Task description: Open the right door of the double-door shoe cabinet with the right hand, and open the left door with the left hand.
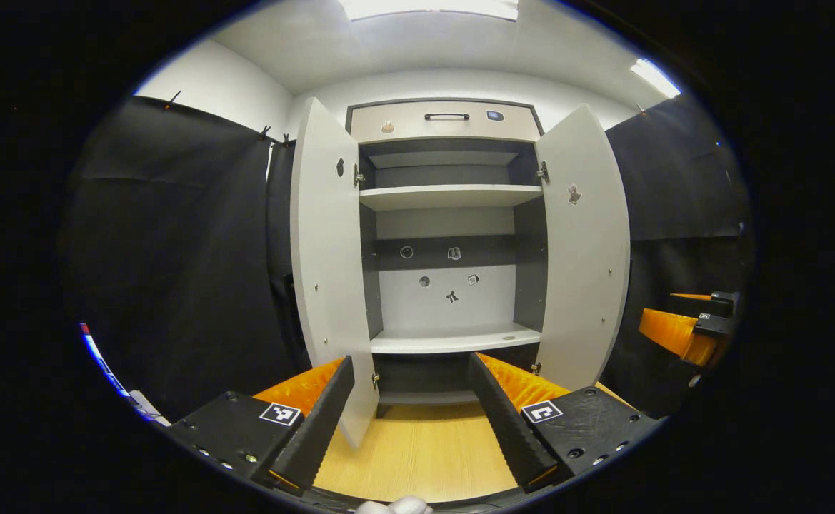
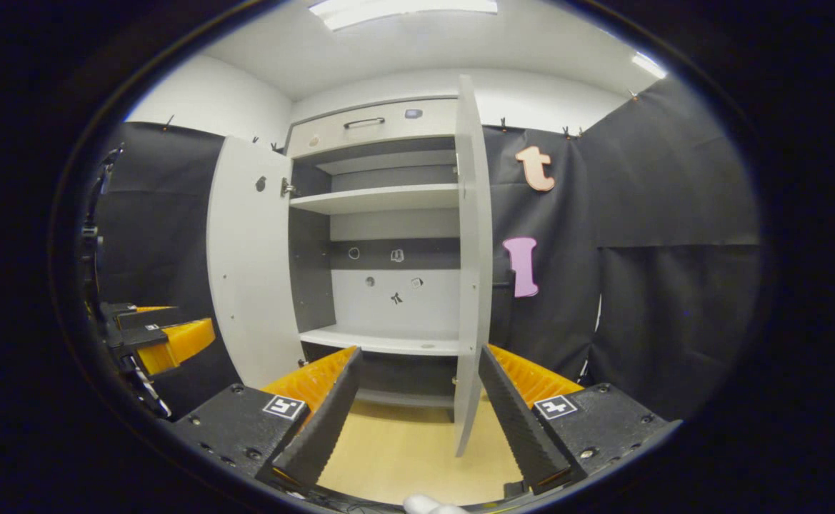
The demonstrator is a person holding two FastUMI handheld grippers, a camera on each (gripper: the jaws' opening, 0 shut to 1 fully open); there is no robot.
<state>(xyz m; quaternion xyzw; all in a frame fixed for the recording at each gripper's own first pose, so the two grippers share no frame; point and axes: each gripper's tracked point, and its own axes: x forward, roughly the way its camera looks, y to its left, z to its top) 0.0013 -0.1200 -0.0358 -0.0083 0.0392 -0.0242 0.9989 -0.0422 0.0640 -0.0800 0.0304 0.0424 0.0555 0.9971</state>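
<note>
Your left gripper (image 1: 410, 400) and right gripper (image 2: 417, 400) gape empty; left door (image 1: 328, 264), right door (image 1: 585, 250) swung wide. Pushing farther risks straining hinges.

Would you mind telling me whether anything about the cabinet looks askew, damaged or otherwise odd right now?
Nothing stands out. The left door and right door both stand swung open on their hinges, the shelves sit level and bare, and the drawer above is closed. Both grippers hang open, touching nothing.
</note>
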